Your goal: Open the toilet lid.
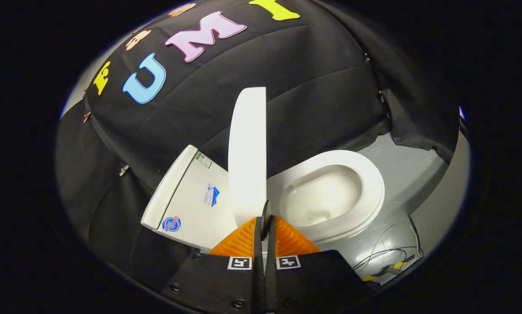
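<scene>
Standing behind everything, the black quilted cloth wall (313, 87) of the booth closes off the back, which makes the pale fixture easy to read against it. On the grey floor (400, 174) sits the white ceramic toilet (330, 196), viewed at a slant so that its boxy white cistern (191, 196) lies to one side of the fingers and its open bowl to the other. The oval white seat ring (370, 187) rests flat on the bowl, so only the cover has been raised. That cover, the smooth white plastic toilet lid (247, 152), stands close to upright between cistern and bowl, seen nearly edge-on, its lower end just ahead of the fingertips. I judge the task nearly done: the lid looks past the halfway point and needs only to settle back toward the cistern.

A loose bundle of thin cables (387, 257) trails on the floor beyond the bowl, clear of the lid's swing.

Smallest and nearest, the hand-held gripper (265, 224) has its two fingers drawn almost together, with only a narrow slit between them. They seem to pinch the lid's thin rim, which would explain why it stays up, though real contact cannot be confirmed.
</scene>
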A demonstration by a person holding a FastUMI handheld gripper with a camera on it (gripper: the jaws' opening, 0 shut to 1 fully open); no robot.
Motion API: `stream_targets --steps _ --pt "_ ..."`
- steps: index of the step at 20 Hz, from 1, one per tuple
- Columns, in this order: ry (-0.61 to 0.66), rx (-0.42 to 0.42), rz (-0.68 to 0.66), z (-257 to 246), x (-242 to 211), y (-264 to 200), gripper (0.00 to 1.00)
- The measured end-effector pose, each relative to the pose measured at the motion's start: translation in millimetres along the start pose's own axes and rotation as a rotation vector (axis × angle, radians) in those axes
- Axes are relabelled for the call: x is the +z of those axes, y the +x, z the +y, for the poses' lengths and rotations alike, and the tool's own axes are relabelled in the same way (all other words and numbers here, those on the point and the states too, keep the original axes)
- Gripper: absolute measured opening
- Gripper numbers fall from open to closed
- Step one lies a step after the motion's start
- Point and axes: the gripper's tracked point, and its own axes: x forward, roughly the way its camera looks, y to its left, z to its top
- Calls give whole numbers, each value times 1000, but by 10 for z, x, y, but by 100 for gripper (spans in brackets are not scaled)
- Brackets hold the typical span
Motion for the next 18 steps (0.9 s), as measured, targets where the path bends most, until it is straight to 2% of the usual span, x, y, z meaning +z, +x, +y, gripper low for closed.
stream_targets --steps 5,10,18 --pt "-53 -20 14 308 -40 22 6" --pt "-167 -38 2 649 -91 56 6" --pt "-243 -89 -5 1013 -194 123 6"
